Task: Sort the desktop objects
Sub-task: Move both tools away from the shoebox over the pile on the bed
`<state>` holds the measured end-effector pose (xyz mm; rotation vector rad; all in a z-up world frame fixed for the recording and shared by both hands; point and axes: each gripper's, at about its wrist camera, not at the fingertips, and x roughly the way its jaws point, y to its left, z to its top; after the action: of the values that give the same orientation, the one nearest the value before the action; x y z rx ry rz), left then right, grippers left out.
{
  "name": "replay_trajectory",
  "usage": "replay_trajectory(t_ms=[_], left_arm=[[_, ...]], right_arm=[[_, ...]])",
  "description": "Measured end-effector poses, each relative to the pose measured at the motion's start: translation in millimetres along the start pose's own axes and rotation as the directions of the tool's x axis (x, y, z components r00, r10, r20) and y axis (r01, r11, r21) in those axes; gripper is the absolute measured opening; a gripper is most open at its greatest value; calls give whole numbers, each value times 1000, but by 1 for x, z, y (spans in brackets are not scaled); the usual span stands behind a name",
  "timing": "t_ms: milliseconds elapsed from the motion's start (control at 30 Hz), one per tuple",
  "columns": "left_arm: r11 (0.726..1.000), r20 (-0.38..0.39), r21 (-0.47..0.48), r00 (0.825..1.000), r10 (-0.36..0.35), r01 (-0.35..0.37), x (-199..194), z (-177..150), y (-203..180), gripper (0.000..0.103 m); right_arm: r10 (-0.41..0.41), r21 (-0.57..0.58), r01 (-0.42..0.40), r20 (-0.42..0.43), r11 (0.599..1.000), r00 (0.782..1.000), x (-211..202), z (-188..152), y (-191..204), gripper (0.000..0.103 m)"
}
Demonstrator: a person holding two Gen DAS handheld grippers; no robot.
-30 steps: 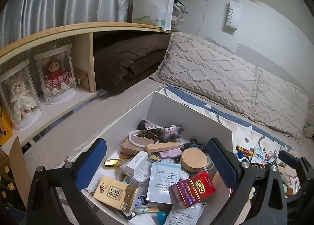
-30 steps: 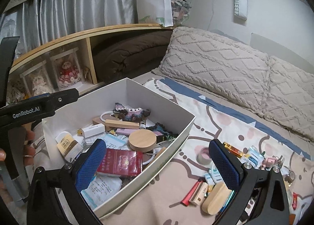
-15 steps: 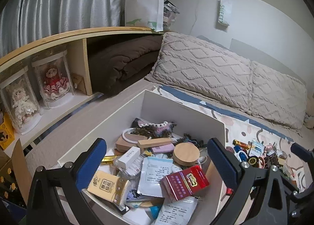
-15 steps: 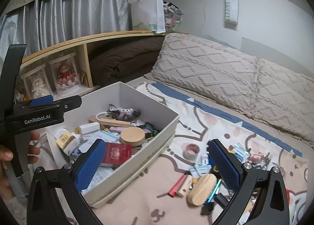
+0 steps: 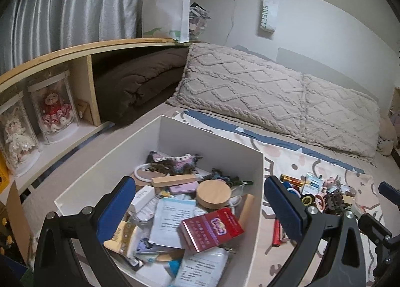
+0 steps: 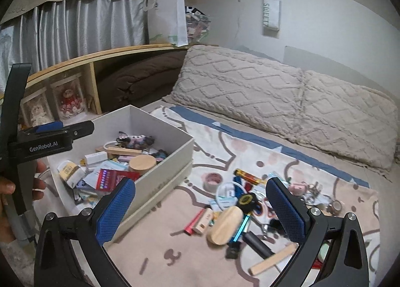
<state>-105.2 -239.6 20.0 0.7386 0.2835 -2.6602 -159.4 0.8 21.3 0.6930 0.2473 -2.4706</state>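
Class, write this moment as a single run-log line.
left gripper: open, empty, over white box | right gripper: open, empty, over loose pile on bed | sorting unfinished

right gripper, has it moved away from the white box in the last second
Yes. The right gripper has drawn back and rightward: the white box now sits farther left, and more of the loose pile, like the wooden oval, lies between its fingers.

The bed wears a cartoon-print sheet. On it, at the left, sits a white box of odds and ends; to its right lies a scatter of small items. Two knitted beige pillows lie along the far side.
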Motion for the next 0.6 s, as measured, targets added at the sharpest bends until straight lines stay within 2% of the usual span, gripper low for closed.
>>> replay_trajectory(t_ms=[233,433,600], left_arm=[[1000,8,26,1000,-14,14,-1,-4,-17,103],[997,29,18,997,-71,71,-8,-6,-30,103],[996,43,29,995,-88,87,-13,-8,-40,103]], right_arm=[[-53,-12,53,-4,999,999,-14,-11,-14,103],[-75,-12,75,10,997,997,-28,-18,-24,103],[-98,-3,98,25,995,995,-39,-24,-34,103]])
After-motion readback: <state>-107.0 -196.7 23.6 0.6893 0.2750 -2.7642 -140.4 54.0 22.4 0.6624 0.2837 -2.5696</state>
